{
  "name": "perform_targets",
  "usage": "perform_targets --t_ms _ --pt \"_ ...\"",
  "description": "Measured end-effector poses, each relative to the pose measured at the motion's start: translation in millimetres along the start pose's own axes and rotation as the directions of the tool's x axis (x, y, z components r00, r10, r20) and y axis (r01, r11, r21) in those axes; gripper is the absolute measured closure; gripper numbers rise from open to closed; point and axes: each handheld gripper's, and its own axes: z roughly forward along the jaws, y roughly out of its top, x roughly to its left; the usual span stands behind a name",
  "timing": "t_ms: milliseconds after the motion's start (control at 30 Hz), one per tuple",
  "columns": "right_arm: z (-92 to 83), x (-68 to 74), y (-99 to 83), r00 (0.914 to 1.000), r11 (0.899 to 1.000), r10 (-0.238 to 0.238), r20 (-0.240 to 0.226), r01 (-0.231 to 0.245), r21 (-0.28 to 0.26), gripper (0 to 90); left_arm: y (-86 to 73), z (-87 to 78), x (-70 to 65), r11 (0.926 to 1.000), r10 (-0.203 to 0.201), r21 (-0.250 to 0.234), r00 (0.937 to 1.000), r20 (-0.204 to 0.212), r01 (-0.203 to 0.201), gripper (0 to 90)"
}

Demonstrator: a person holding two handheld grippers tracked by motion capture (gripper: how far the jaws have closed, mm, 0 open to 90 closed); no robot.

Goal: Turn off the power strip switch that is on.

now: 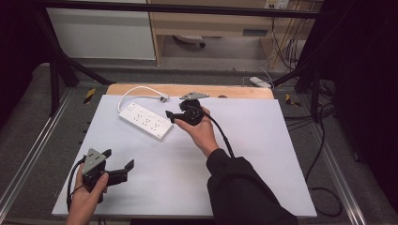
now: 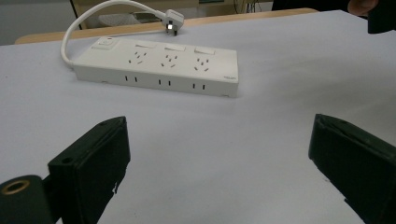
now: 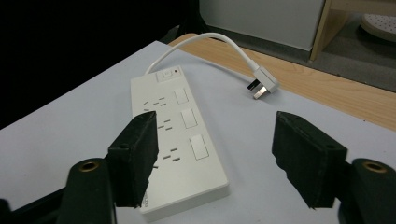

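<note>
A white power strip [image 1: 145,121] with three socket groups lies flat on the white board, at its back left. Its white cable curls round to a loose plug [image 1: 163,97] lying near the wooden edge. My right gripper [image 1: 171,117] hovers at the strip's right end, jaws open and nothing pressed between them. In the right gripper view the strip [image 3: 180,140] runs away under the left jaw and the plug [image 3: 261,84] lies beyond; the right gripper [image 3: 215,144] holds nothing. My left gripper [image 1: 118,159] rests open at the front left, empty, facing the strip [image 2: 159,67] and the plug [image 2: 173,21].
The white board [image 1: 263,154] lies on a wooden table [image 1: 234,91] inside a metal frame. Black cables [image 1: 324,140] trail down the right side. A second white strip [image 1: 260,82] lies on the floor behind. A cabinet and shelf stand at the back.
</note>
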Motion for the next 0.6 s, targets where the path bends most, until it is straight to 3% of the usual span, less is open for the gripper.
perform_targets --t_ms 267,600 --pt "-8.7 -1.9 3.4 0.9997 1.000 0.007 0.022 -0.007 0.005 15.5 -0.2 0.1 0.0 1.0000 0.002 0.003 1.0000 0.000 -0.002 5.3" --pt "-22.6 -6.7 7.8 0.9993 1.000 0.018 0.032 -0.018 0.009 6.5 -1.2 0.9 -0.4 0.9999 0.006 0.012 1.0000 0.000 -0.006 5.3"
